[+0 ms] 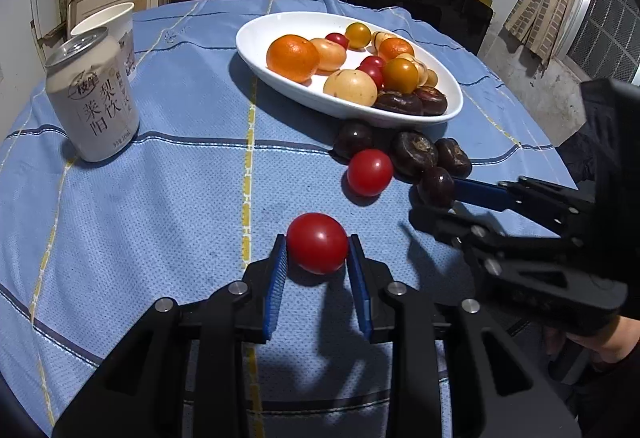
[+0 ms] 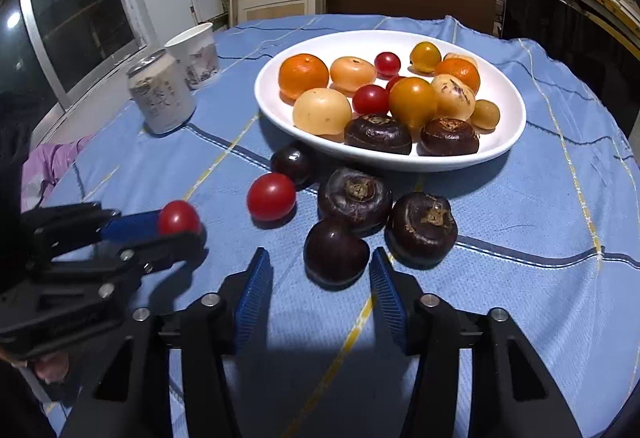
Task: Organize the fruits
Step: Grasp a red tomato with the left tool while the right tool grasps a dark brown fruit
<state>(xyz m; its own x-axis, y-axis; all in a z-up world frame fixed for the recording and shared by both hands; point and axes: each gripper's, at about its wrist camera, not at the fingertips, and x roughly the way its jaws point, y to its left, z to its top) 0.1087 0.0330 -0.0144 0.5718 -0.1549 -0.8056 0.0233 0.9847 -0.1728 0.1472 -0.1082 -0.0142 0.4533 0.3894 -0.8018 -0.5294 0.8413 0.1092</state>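
My left gripper (image 1: 318,240) is shut on a red cherry tomato (image 1: 318,243) just above the blue cloth; the right wrist view shows that tomato (image 2: 179,218) at its tips. My right gripper (image 2: 320,254) stands open astride a dark water chestnut (image 2: 336,252); its left pad is clear of the fruit. Another red tomato (image 2: 271,197) and three more chestnuts (image 2: 355,194) (image 2: 422,228) (image 2: 292,162) lie loose before the white oval bowl (image 2: 260,86). In the bowl are oranges, yellow and red tomatoes, pale fruits and two chestnuts.
A drink can (image 1: 94,102) and a paper cup (image 1: 108,22) stand at the cloth's far left. The right gripper (image 1: 434,198) comes in from the right edge, a hand (image 1: 592,342) behind it. Shelves, boxes and a dark panel crowd the far side.
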